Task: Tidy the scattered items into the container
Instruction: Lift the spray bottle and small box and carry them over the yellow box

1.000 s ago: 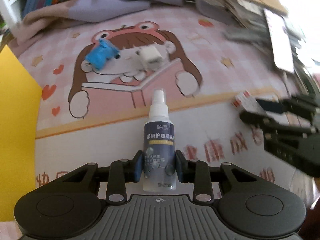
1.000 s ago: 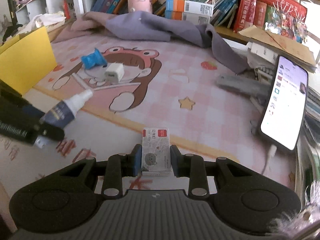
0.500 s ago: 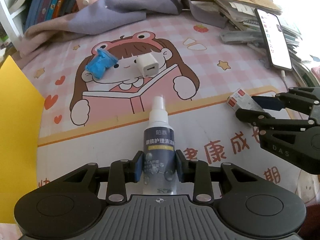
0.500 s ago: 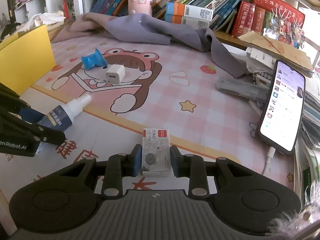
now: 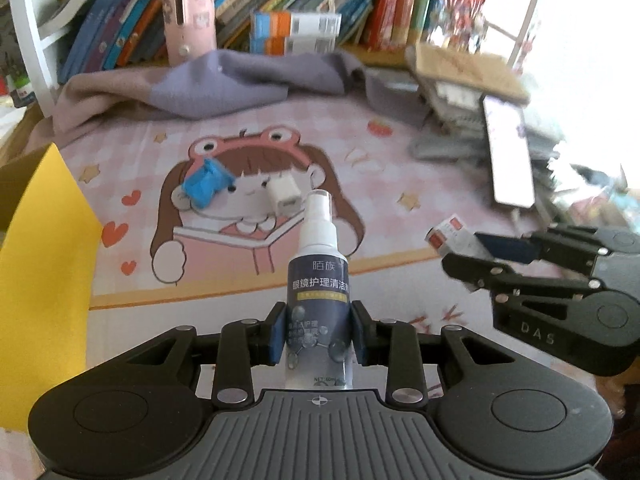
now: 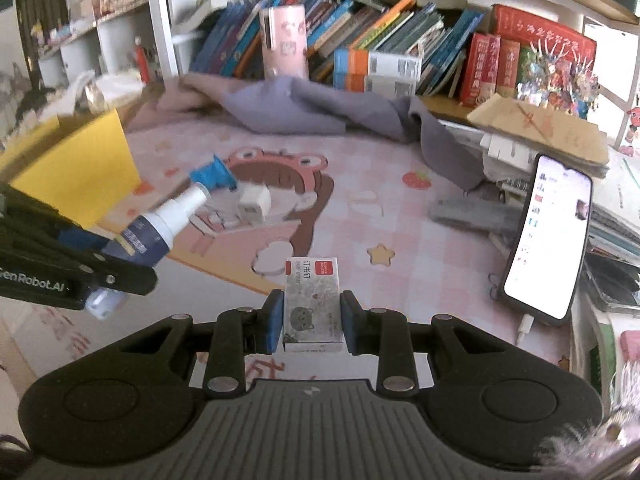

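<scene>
Left wrist view: left gripper [image 5: 319, 334] clamped on the spray bottle [image 5: 319, 280], blue pads pressed to both sides of its dark label; white nozzle points away from the camera, toward the cartoon desk mat [image 5: 400, 168]
Right wrist view: right gripper [image 6: 312, 322] clamped on the small staple box [image 6: 313, 300]; box sits squarely between the pads, red-marked end forward
Grippers together: right gripper seen at the right of the left view, box end poking out in front; left gripper and bottle seen at the left of the right view; the two are apart
Scattered items: blue object [image 5: 206, 184] and white charger cube [image 5: 283, 198] lie near each other on the mat's cartoon face
Container: yellow box [image 6: 76, 168] at the mat's left edge; interior hidden
Surroundings: grey cloth [image 6: 320, 112] bunched at the back before the books; lit phone [image 6: 548, 232] leaning at the right
</scene>
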Motion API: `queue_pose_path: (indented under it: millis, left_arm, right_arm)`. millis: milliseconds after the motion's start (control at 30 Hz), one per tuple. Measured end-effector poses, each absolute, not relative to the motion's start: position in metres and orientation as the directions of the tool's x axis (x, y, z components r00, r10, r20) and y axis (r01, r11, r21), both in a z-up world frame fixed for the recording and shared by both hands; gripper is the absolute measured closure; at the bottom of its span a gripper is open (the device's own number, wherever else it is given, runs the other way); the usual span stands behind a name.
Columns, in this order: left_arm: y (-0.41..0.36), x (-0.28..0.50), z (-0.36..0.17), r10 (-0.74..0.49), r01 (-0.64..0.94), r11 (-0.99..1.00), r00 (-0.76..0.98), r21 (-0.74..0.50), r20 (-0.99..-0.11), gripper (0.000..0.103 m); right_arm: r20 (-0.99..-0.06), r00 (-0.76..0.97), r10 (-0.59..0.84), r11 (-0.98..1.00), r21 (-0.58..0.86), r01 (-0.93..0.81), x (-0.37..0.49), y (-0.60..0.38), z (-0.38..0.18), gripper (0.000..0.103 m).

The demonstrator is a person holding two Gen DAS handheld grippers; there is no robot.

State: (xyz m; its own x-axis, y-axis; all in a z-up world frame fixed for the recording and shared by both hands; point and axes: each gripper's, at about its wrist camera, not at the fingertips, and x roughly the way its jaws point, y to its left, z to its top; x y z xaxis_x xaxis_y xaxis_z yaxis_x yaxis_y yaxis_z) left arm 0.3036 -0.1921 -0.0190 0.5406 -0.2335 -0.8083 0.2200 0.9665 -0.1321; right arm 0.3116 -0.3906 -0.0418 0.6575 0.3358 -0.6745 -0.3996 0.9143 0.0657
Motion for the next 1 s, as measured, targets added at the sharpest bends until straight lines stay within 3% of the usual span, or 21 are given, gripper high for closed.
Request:
queue_pose_path:
  millis: [433, 767, 1000]
  left_arm:
    - [-0.159, 0.258, 0.004, -0.347, 0.267, 0.936, 0.583, -0.230, -0.734, 0.072]
    - [-0.103, 0.212, 0.029, -0.384, 0.261, 0.923, 0.661, -0.283, -0.645, 0.072]
    - [-0.067, 0.174, 0.026, -0.394, 0.257, 0.918, 0.671, -0.302, -0.628, 0.072]
  right_arm:
    - [-0.635, 0.702, 0.323, 0.911, 0.006, -0.413, 0.271, -0.354, -0.005, 0.075]
    - [-0.596, 0.740, 0.313, 0.921, 0.002, -0.389, 0.231, -0.320, 0.030, 0.075]
    - [-0.577, 0.754, 0.313, 0.916, -0.026, -0.400, 0.196, -0.278, 0.032, 0.075]
